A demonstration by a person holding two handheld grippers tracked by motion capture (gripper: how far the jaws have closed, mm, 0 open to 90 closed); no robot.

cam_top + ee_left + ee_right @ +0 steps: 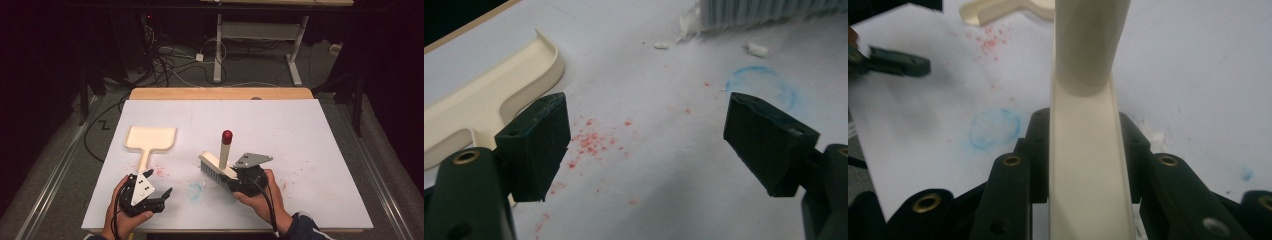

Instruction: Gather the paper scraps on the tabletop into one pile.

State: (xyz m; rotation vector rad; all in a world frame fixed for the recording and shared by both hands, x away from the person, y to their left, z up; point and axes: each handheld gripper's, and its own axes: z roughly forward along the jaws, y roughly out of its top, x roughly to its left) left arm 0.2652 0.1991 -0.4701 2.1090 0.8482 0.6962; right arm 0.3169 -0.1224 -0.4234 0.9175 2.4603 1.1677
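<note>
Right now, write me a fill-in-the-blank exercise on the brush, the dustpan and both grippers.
1. The right gripper is shut on the back of the ____, whose handle has a red tip.
2. The left gripper has its jaws ____, with nothing between them.
3. The cream dustpan lies nearest the ____ gripper.
4. The smudged ring on the white table sheet between the grippers is ____ in colour.

Missing words: brush; open; left; blue
</note>
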